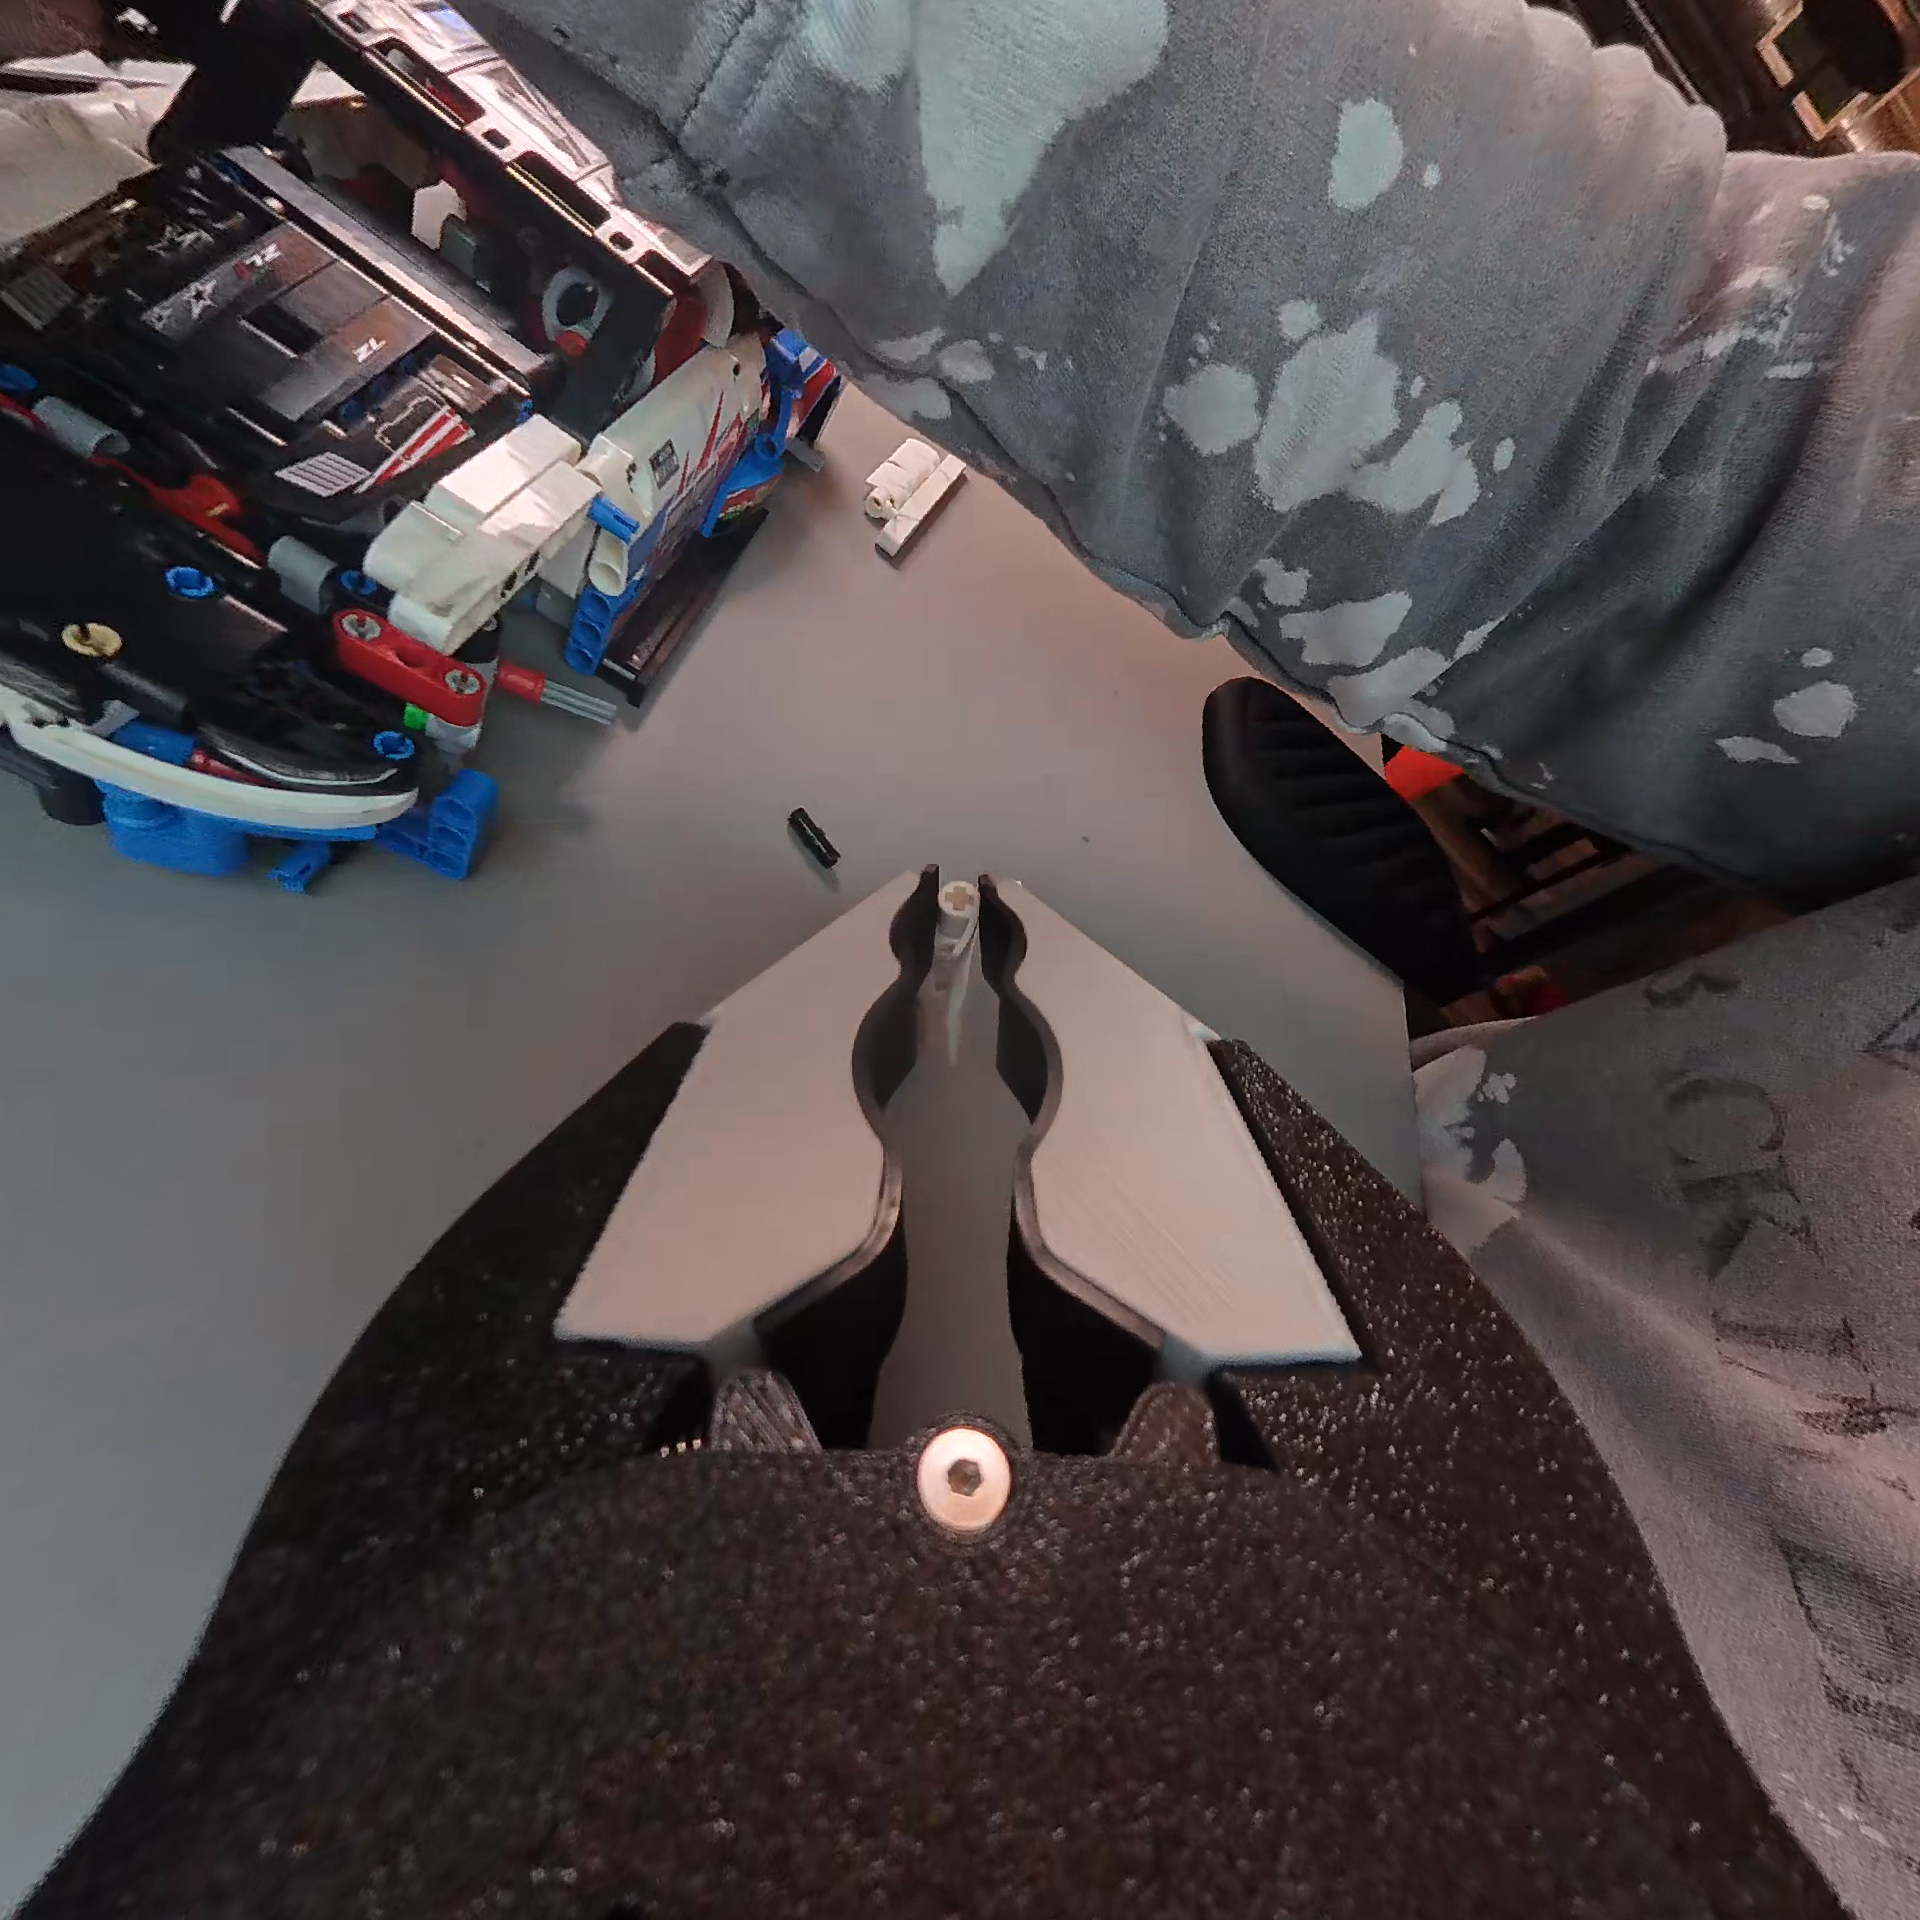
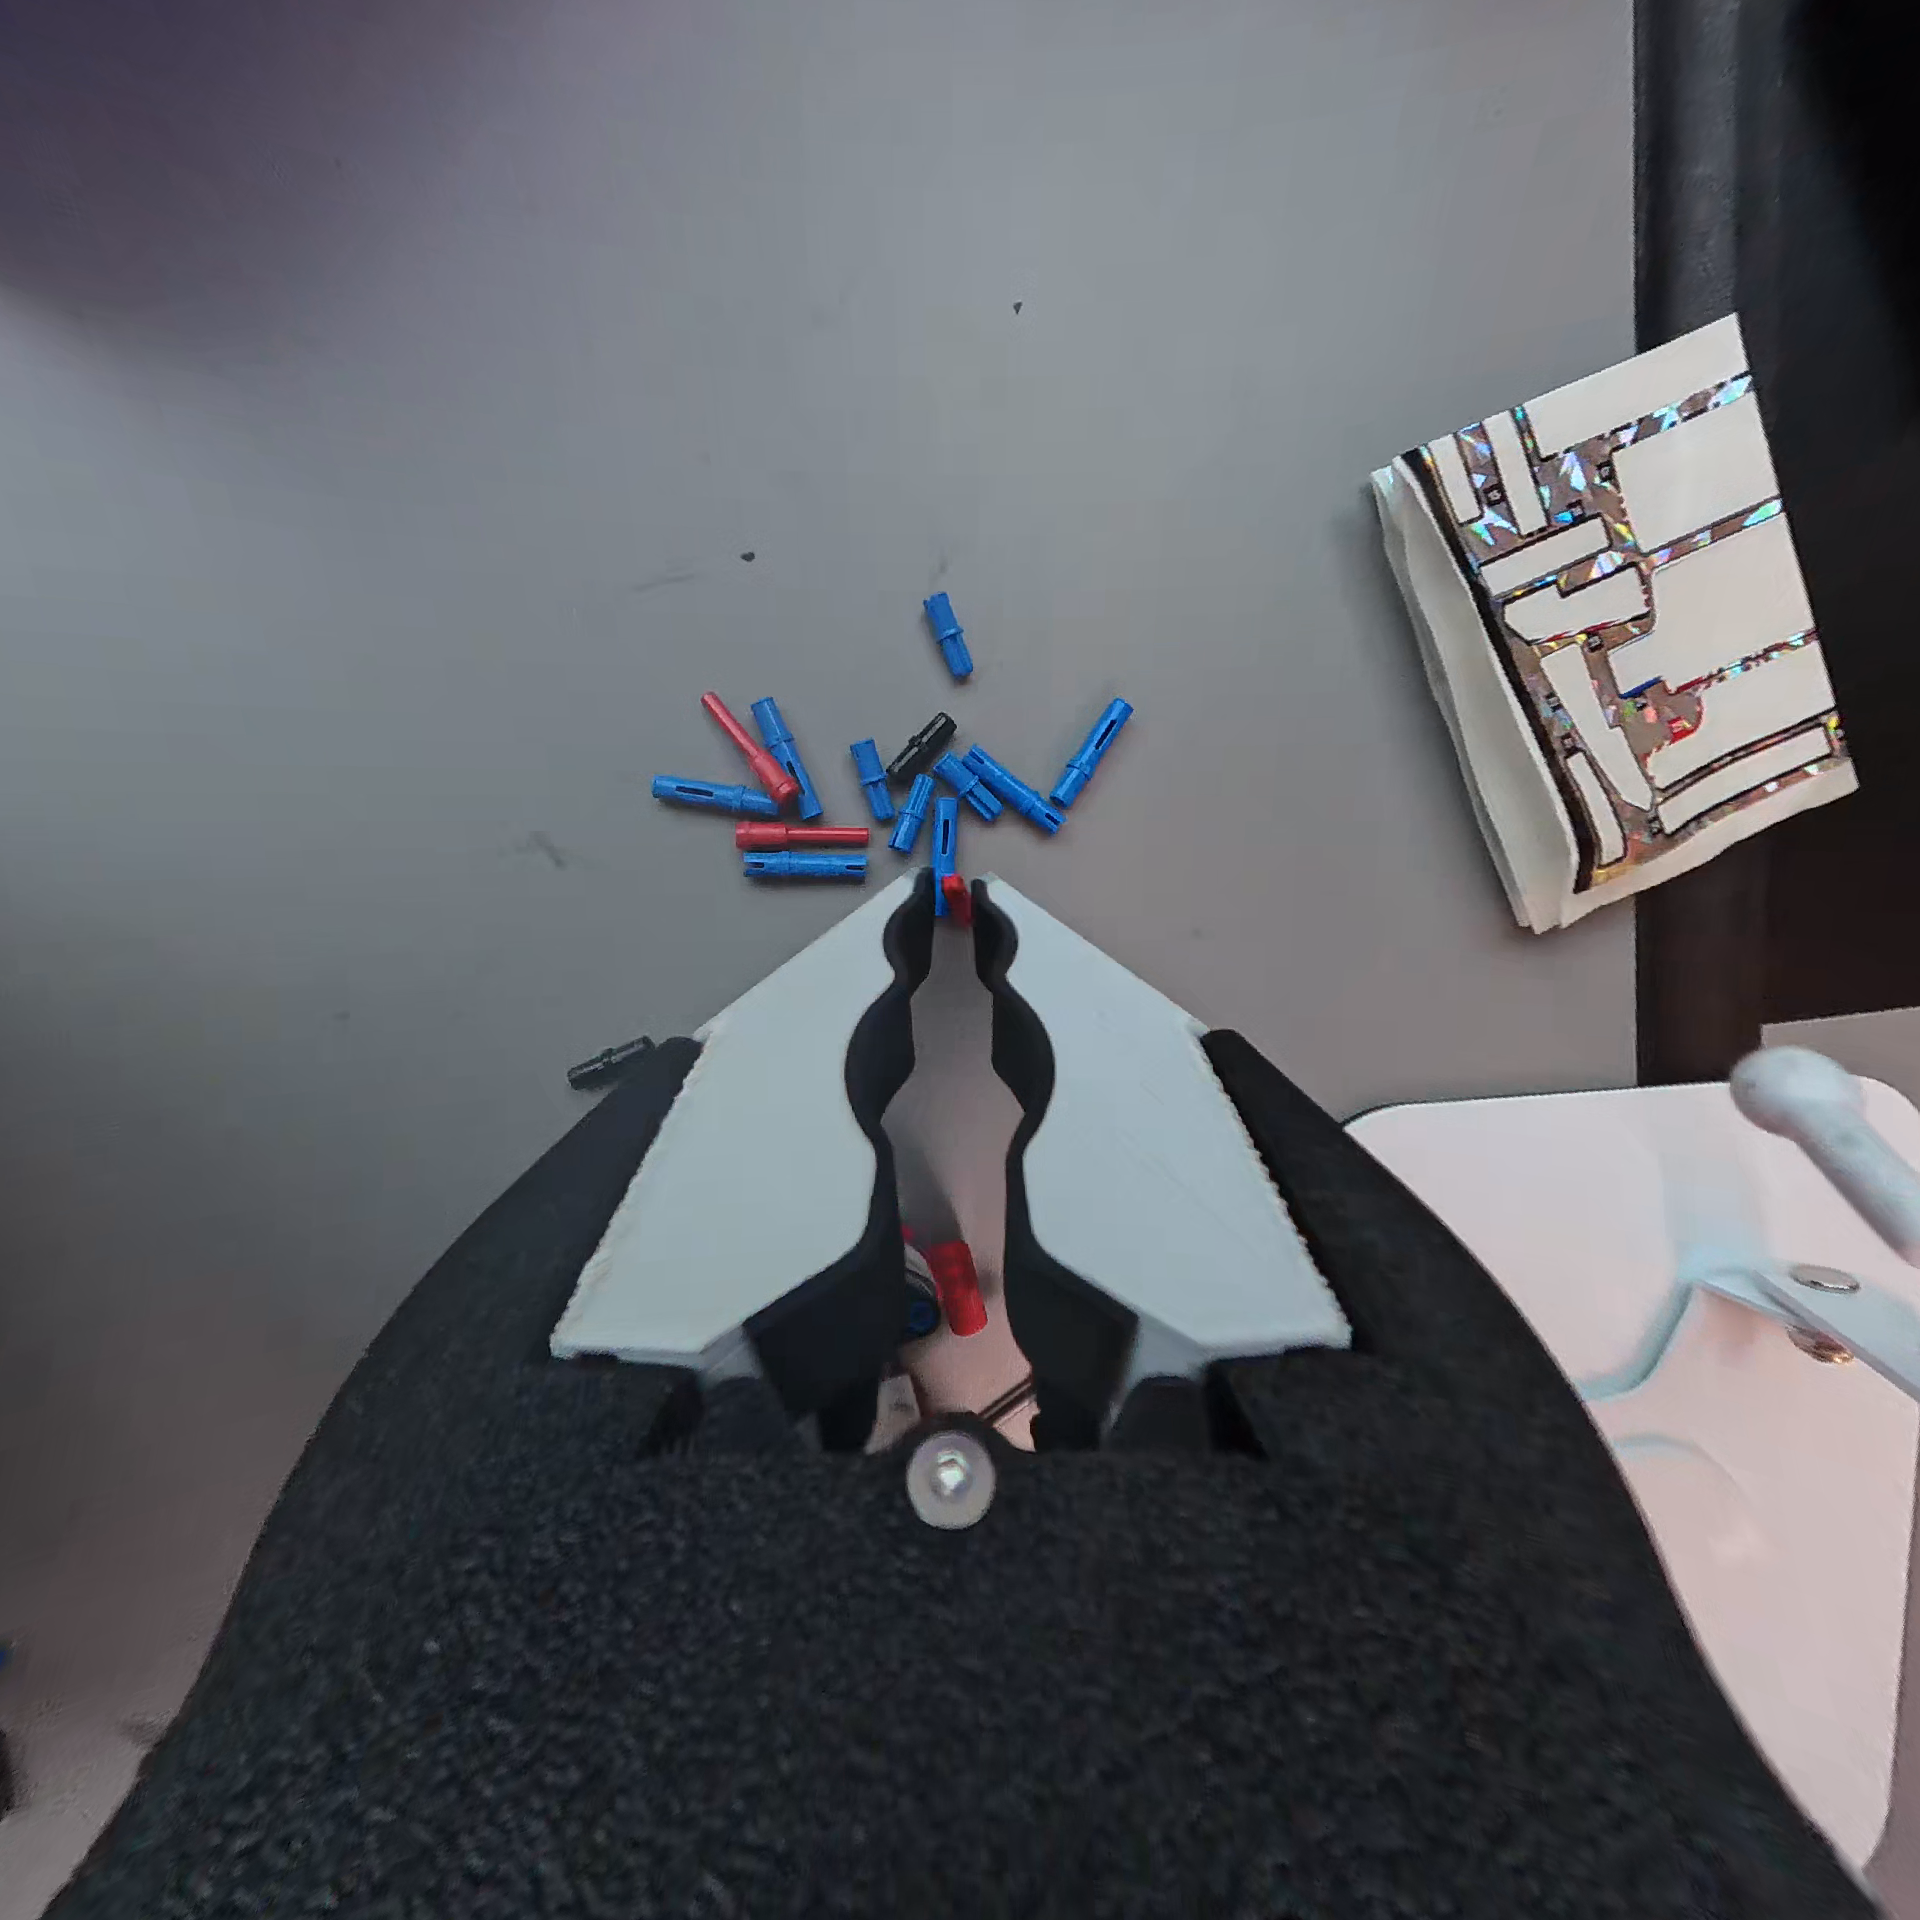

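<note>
My left gripper [image 1: 956, 883] is shut on a small white brick piece [image 1: 954, 951] held above the grey table [image 1: 312, 1091]. A small black pin [image 1: 814, 836] lies on the table just ahead of its tips. A partly built toy car [image 1: 312, 520] of black, white, red and blue bricks stands at the left. My right gripper [image 2: 951, 888] is shut on a small red pin [image 2: 955, 896], just above a pile of several blue, red and black pins [image 2: 883, 779] on the grey table [image 2: 416, 520].
A loose white brick assembly [image 1: 909, 494] lies past the car. A person's grey speckled sleeve [image 1: 1351, 364] hangs across the top right of the left wrist view. A folded sticker sheet [image 2: 1621, 634] lies at the right. A white tray-like object [image 2: 1558, 1351] sits at the lower right. One black pin [image 2: 608, 1060] lies alone. The gap from one gripper's tips to the other's is roughly 25 cm.
</note>
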Demonstrator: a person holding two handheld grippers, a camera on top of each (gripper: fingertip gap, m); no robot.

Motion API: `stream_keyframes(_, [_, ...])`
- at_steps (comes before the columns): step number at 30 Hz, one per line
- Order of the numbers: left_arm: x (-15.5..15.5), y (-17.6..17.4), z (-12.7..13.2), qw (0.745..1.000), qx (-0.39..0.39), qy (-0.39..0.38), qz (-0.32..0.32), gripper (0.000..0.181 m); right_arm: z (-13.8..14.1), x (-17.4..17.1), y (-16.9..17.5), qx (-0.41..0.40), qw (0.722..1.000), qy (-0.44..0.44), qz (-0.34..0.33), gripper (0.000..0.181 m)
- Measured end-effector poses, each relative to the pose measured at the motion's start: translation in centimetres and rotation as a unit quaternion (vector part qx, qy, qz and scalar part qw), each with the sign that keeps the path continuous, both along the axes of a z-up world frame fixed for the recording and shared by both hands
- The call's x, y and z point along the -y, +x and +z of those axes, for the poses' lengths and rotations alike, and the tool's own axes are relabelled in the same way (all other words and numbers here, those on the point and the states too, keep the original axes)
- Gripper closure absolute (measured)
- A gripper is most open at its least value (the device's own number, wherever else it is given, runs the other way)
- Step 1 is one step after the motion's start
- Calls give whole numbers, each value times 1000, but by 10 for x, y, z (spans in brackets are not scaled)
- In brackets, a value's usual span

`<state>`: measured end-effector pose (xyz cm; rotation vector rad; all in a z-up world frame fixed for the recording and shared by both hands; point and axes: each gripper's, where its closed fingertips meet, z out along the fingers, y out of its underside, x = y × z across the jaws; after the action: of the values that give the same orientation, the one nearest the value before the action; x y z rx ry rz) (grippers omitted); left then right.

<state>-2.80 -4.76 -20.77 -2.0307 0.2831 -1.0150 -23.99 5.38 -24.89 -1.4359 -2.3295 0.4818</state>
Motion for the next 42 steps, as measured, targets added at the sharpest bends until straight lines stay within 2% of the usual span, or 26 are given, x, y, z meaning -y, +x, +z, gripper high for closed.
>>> stream_keyframes(1, [0, 0, 0, 1000, 1, -1, 1, 176, 3, 1, 0, -4, 1000, -6, -2, 171])
stream_keyframes(4, [-2, -3, 1, 1000, 6, 2, 8, 176, 34, 8, 2, -71, 997, -38, -10, 162])
stream_keyframes(6, [-4, -6, 5, 1000, 11, 10, 17, 176, 76, 16, 10, -164, 983, -79, -28, 160])
stream_keyframes(9, [-8, -13, 21, 998, 43, 40, 39, 176, 146, 38, 55, -311, 932, -181, -36, 162])
stream_keyframes(11, [-9, -18, 36, 993, 84, 61, 54, 176, 166, 51, 99, -364, 903, -225, -37, 164])
stream_keyframes(13, [-9, -23, 52, 985, 140, 76, 61, 176, 162, 60, 141, -380, 892, -240, -46, 165])
stream_keyframes(15, [-8, -26, 67, 973, 205, 89, 62, 177, 146, 71, 175, -373, 889, -257, -63, 165])
stream_keyframes(17, [-4, -27, 84, 956, 266, 110, 51, 177, 127, 82, 197, -353, 886, -287, -86, 164])
stream_keyframes(19, [0, -24, 95, 945, 295, 136, 41, 178, 116, 98, 208, -340, 871, -341, -98, 160])
stream_keyframes(21, [3, -19, 100, 944, 286, 161, 32, 177, 113, 111, 209, -342, 859, -370, -94, 156])
stream_keyframes(23, [7, -12, 102, 945, 268, 184, 22, 177, 114, 117, 206, -354, 856, -366, -86, 159])
stream_keyframes(25, [9, -8, 105, 946, 254, 201, 18, 176, 110, 126, 205, -338, 870, -353, -65, 165])
stream_keyframes(26, [9, -7, 104, 948, 244, 204, 18, 176, 108, 128, 206, -336, 875, -344, -58, 175])
stream_keyframes(30, [16, 1, 98, 958, 202, 203, -23, 175, 106, 129, 214, -333, 889, -314, -37, 175])
stream_keyframes(33, [20, 11, 85, 969, 131, 200, -59, 164, 105, 119, 225, -327, 906, -267, -26, 175])
stream_keyframes(36, [21, 20, 72, 974, 59, 206, -71, 163, 100, 116, 234, -311, 923, -227, -10, 175])
stream_keyframes(40, [23, 28, 71, 973, 52, 210, -83, 175, 91, 127, 236, -295, 931, -213, 14, 175])
stream_keyframes(42, [26, 27, 73, 970, 46, 220, -92, 176, 94, 131, 237, -300, 925, -231, 21, 175])
